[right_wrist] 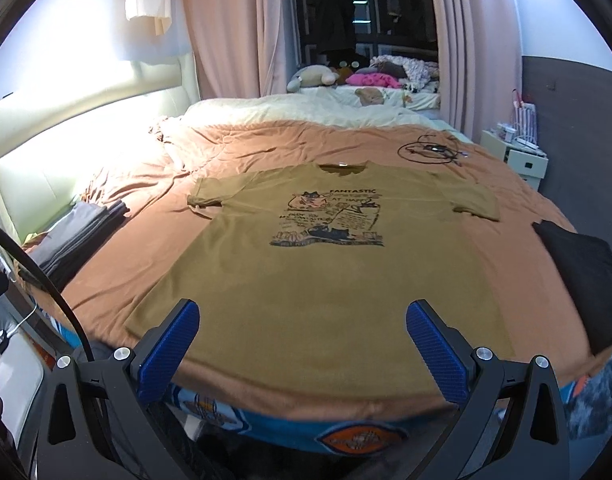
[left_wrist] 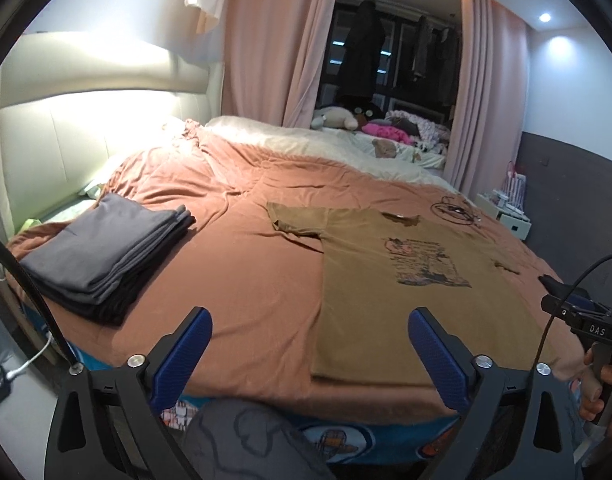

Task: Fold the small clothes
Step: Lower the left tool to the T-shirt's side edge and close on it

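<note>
An olive-brown T-shirt (right_wrist: 326, 264) with a dark print lies flat, front up, on the rust-coloured bedspread (right_wrist: 146, 208), collar away from me. The T-shirt (left_wrist: 406, 280) fills the right half of the left wrist view. My left gripper (left_wrist: 310, 328) hangs open over the bed's near edge, beside the shirt's lower left corner, nothing between its blue pads. My right gripper (right_wrist: 302, 320) stands open above the shirt's hem, empty. The right gripper's black body (left_wrist: 586, 320) and a hand (left_wrist: 598, 384) show at the left wrist view's right edge.
A stack of folded grey clothes (left_wrist: 106, 252) sits at the bed's left. A dark folded garment (right_wrist: 578, 272) lies at the right edge. A coiled black cable (right_wrist: 430, 150) rests beyond the shirt. Headboard (left_wrist: 66, 140), curtains, a second bed with plush toys (right_wrist: 318, 76) behind.
</note>
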Available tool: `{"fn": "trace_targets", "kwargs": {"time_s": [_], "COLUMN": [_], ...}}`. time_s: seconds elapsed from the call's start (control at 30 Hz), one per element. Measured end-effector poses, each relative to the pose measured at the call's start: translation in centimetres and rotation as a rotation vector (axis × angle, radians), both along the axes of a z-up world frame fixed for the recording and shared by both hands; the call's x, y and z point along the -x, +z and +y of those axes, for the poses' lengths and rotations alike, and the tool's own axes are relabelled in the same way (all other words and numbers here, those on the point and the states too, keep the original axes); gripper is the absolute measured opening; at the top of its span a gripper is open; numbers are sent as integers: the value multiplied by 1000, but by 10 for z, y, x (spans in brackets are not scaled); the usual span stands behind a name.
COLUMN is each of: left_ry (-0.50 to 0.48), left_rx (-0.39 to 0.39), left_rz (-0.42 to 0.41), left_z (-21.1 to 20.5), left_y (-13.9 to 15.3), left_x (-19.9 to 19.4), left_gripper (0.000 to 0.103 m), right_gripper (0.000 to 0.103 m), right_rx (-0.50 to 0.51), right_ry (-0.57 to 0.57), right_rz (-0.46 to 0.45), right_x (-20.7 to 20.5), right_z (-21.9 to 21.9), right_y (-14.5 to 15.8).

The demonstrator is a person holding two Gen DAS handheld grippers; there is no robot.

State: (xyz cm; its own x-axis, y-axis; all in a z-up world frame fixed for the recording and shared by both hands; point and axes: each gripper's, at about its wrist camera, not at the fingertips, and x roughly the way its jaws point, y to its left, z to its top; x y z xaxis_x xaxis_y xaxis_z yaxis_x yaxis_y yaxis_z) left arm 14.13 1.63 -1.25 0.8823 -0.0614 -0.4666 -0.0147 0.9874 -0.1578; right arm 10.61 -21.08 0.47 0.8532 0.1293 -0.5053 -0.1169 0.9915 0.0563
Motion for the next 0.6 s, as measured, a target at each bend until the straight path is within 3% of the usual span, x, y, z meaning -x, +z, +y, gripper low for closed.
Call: {"fn": "trace_targets", "kwargs": {"time_s": [0.43,0.6], "left_ry": [12,16], "left_rx": [52,87], "left_rz": [138,175], "left_z": [21,27], "left_y": [-5,-9], "left_x": [-150,-204], "left_gripper": [76,72], "right_gripper": [103,89], "right_rx": [-33,-66], "right_ry": [57,81], "right_rz": [76,128], "right_x": [-141,-191], "right_z": [2,3], "right_y": [9,4]}}
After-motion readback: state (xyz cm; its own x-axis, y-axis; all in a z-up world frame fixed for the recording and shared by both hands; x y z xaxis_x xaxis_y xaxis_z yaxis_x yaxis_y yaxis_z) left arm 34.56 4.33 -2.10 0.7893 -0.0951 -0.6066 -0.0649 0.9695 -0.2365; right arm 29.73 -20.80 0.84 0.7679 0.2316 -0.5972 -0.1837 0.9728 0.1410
